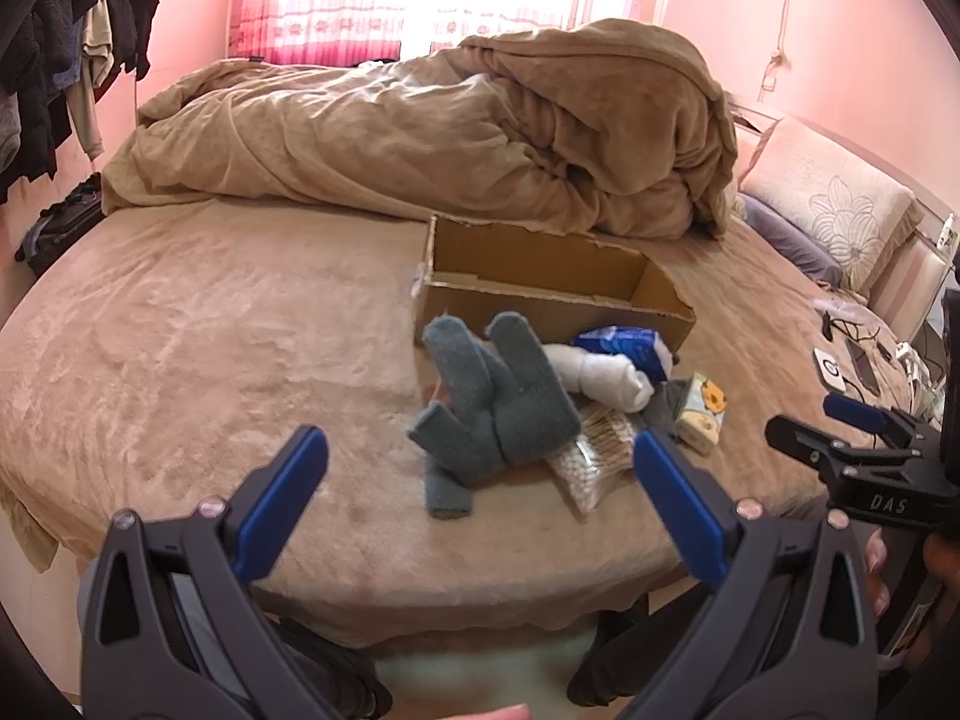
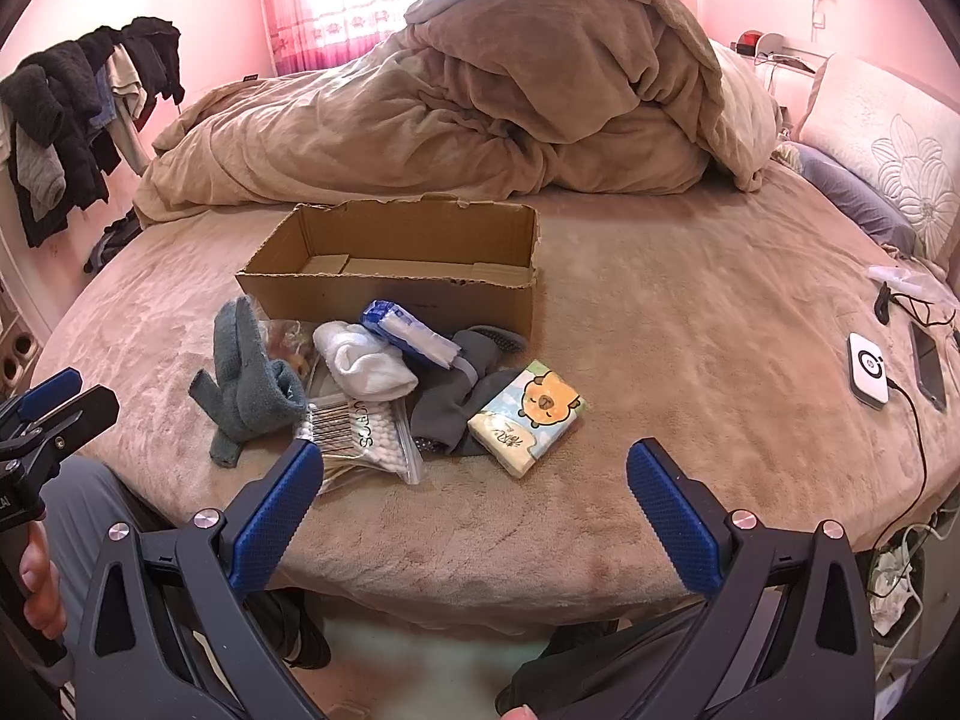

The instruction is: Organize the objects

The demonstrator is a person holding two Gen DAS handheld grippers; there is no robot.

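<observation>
An empty cardboard box [image 1: 540,288] [image 2: 396,276] stands on the bed. In front of it lies a pile: grey-blue gloves [image 1: 498,402] [image 2: 246,384], a rolled white sock [image 1: 606,375] [image 2: 363,366], a blue-white packet [image 1: 630,345] [image 2: 408,333], a bag of cotton swabs [image 1: 594,450] [image 2: 360,432], dark grey socks [image 2: 456,396] and a tissue pack with a cartoon bear [image 1: 702,414] [image 2: 528,417]. My left gripper [image 1: 480,456] is open and empty, just short of the gloves. My right gripper [image 2: 474,468] is open and empty, near the swabs and tissue pack.
A heaped tan duvet [image 1: 480,120] [image 2: 510,90] fills the back of the bed behind the box. Pillows [image 2: 888,144] lie at the right. A white charger [image 2: 867,375], a phone [image 2: 927,363] and cables sit at the right edge. Clothes [image 2: 78,108] hang at the left.
</observation>
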